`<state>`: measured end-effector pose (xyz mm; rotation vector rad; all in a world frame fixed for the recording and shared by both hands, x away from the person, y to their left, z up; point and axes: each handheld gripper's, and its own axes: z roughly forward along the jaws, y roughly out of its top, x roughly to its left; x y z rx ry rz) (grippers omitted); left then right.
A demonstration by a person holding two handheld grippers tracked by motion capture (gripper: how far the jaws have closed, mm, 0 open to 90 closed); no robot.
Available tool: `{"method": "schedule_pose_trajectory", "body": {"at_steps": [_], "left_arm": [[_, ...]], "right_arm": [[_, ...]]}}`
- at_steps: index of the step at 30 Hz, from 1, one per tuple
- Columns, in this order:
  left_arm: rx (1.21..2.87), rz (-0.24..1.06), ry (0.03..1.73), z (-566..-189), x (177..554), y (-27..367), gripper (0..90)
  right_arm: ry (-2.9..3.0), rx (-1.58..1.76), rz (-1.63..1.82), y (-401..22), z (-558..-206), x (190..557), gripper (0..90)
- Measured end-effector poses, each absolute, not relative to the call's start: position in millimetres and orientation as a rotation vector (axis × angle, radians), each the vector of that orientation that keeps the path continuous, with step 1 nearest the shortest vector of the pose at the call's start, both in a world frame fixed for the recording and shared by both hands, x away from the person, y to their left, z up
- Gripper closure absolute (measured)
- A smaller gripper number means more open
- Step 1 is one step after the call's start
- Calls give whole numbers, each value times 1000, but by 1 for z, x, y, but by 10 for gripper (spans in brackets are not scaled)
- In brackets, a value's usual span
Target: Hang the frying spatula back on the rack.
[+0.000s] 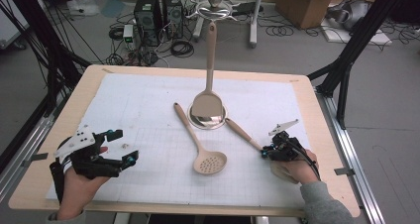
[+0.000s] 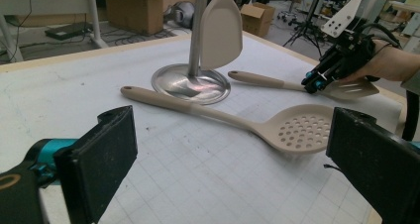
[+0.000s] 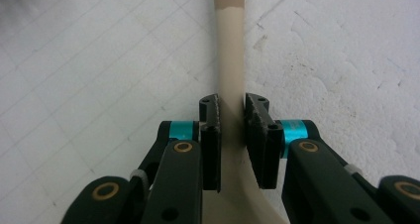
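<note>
Spatula [image 1: 247, 137]: flat on the white mat, right of centre in the high view; blade end hidden under the right gripper and hand.
Long axis: slanting from the handle tip near the stand base, down and right toward the lower right of the frame.
Neck [image 3: 232, 85]: straight up the middle of the right gripper view, between the jaws.
Right gripper [image 1: 267, 152]: nearly closed, pads pressing both sides of the neck just above the blade.
Nearer hand: right, already on it.
Left gripper [image 1: 126, 147]: lower left of the high view, wide open, holding nothing, well apart from the spatula.
Skimmer [image 1: 200, 142]: between the two grippers, untouched.
Stand [image 1: 210, 116]: upper centre, turner [image 1: 208, 102] hanging on it.
Next move, by judgement: lift along the grip, keeping the handle end from swinging into the stand base.
</note>
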<state>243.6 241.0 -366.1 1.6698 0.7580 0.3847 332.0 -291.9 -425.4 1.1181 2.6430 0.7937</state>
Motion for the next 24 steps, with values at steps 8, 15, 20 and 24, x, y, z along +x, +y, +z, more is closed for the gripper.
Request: {"method": "schedule_pose_trajectory", "body": {"at_steps": [8, 15, 20, 24], "left_arm": [[1666, 389, 765, -366, 244, 244, 61], [1659, 395, 763, -364, 243, 245, 60], [1659, 391, 761, -364, 243, 245, 60], [1659, 392, 763, -365, 243, 245, 61]], "right_arm": [[2651, 1163, 834, -297, -424, 334, 778], [2638, 1159, 870, -301, -412, 333, 778], [2601, 1158, 917, -307, -397, 332, 778], [2571, 1158, 952, -312, -388, 332, 778]]}}
